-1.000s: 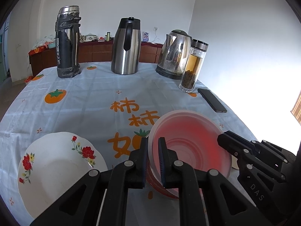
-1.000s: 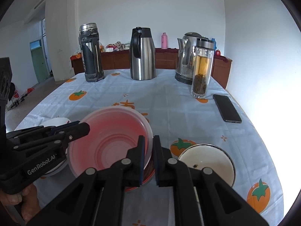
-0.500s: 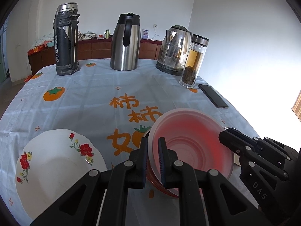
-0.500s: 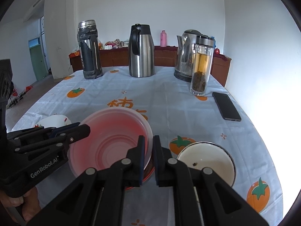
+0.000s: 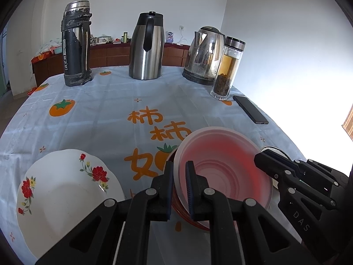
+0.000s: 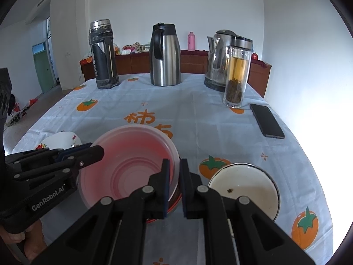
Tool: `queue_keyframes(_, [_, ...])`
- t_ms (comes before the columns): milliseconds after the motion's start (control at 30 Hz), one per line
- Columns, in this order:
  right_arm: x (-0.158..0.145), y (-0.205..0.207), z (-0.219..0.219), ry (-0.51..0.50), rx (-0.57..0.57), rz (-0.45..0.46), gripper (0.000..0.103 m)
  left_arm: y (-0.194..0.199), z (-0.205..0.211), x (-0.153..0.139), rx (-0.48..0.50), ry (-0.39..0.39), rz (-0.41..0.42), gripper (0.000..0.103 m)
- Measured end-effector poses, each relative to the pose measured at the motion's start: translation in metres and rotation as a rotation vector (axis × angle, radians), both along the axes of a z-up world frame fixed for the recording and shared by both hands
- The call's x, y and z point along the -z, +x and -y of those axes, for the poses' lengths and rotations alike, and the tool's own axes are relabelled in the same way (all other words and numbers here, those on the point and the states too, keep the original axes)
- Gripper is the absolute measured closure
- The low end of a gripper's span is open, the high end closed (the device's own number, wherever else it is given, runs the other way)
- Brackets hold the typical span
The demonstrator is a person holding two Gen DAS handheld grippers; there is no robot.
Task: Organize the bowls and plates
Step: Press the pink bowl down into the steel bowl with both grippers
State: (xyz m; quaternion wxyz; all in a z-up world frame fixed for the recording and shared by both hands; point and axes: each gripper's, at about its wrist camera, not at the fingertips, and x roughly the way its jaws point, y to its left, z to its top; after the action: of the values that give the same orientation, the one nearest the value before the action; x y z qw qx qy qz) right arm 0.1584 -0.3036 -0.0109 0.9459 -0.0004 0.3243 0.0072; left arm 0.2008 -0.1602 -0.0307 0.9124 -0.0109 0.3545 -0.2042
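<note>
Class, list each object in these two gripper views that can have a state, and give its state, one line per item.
Pink translucent bowl: gripped at its rim from both sides, nested on a red bowl.
Left gripper: shut on the rim.
Right gripper: shut on the rim.
Floral plate: flat, empty.
White enamel bowl: upright, nearly empty.
Tea bottle: capped.

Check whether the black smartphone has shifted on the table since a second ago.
No. The smartphone still lies just right of the glass tea bottle.
</note>
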Motion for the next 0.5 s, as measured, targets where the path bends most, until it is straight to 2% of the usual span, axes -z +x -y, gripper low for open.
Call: queue_keyframes(500, [0.0052, 0.0035, 0.0005, -0.009, 0.0, -0.016, 0.093, 0.0022, 0.0031, 0.0067, 0.009, 0.021, -0.017, 0.091])
